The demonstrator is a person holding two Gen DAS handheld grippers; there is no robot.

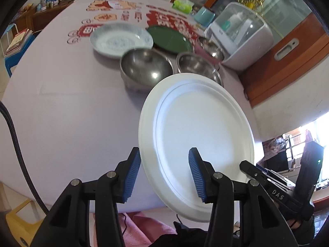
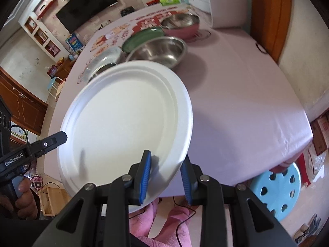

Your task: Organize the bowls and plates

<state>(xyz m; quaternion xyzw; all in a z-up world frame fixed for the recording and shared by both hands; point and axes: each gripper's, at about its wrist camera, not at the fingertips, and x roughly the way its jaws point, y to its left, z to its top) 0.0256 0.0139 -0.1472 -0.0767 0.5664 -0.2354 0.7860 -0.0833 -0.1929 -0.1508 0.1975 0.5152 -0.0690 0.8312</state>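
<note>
A white paper plate (image 1: 201, 140) is held tilted above the near edge of the table. My left gripper (image 1: 164, 173) straddles its rim with the fingers wide apart, open. My right gripper (image 2: 166, 175) also straddles the plate (image 2: 127, 121) at its rim, jaws a little apart; I cannot tell if the pads press it. The right gripper's tip (image 1: 253, 170) shows in the left wrist view. Further back stand a steel bowl (image 1: 146, 68), a second steel bowl (image 1: 195, 63), a blue-patterned plate (image 1: 121, 39) and a green plate (image 1: 170, 39).
A pink-rimmed steel bowl (image 2: 181, 23) sits behind the green plate (image 2: 141, 37). A white appliance (image 1: 242, 35) and a tissue pack (image 1: 183, 5) stand at the table's far right. A blue stool (image 2: 275, 193) stands by the table corner. The lilac tablecloth (image 1: 72, 113) covers the table.
</note>
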